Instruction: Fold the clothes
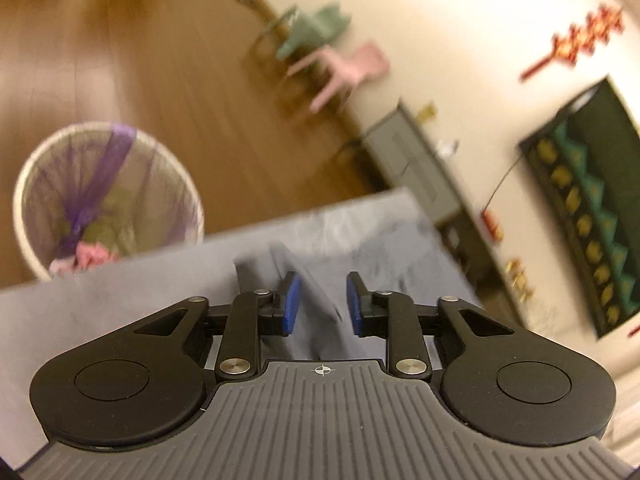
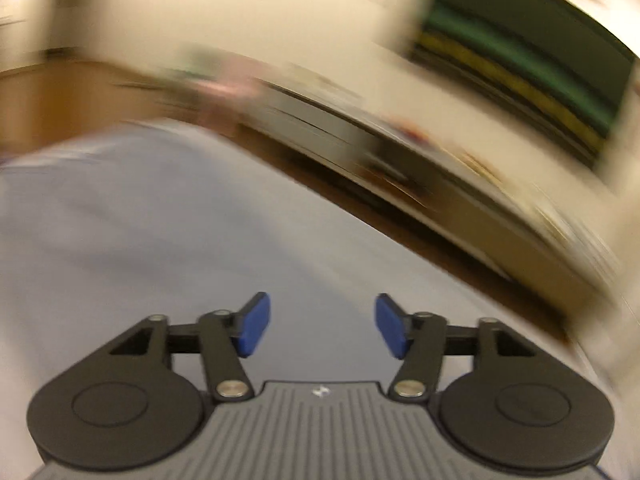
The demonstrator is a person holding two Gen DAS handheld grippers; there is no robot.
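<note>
The left gripper (image 1: 320,304) hangs released, pads apart, just above a grey folded garment (image 1: 296,280) lying near the far edge of the desk (image 1: 100,312), whose surface is draped in pale grey cloth. A fold edge runs between the pads without either pressing on it. The right gripper (image 2: 322,330) is released too, nothing between its pads, over bare cloth; that view is badly blurred. Judging from this, the next grip should take one clean layer edge, low and square. A hamper (image 1: 108,196) stands on the floor beyond the desk's left corner.
</note>
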